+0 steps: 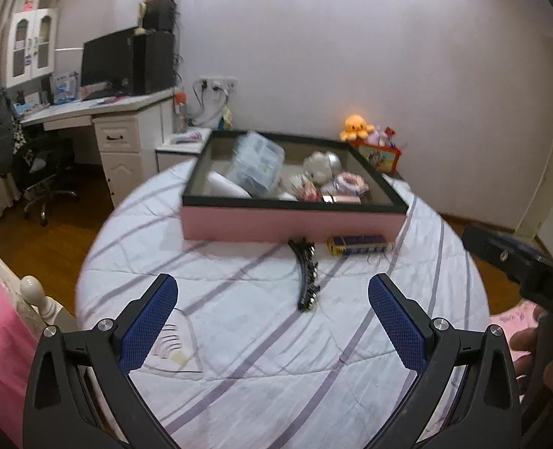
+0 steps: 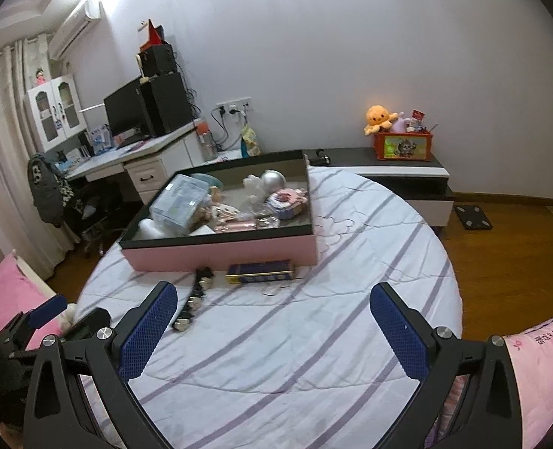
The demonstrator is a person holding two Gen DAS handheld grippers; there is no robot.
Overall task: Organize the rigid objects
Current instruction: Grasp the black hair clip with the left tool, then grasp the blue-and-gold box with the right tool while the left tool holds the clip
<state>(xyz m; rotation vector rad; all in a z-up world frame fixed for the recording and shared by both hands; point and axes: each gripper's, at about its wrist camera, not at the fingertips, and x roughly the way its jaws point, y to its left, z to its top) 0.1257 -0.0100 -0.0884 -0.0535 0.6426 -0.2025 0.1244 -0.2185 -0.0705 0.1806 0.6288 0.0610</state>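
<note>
Both my left tongs (image 1: 272, 308) and right tongs (image 2: 272, 318) gape wide, empty, over bare striped bedspread (image 2: 295, 344). Beyond them, the black hair clip (image 1: 306, 277) and blue box (image 2: 259, 271) lie against the pink tray (image 2: 220, 250) front edge.

Black hair clip (image 1: 307, 279) and blue box (image 1: 358, 244) just before filled pink box (image 1: 291, 222)

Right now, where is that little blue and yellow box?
The blue and yellow box lies on the striped bedspread, against the pink tray's front wall, right of the black hair clip.
</note>
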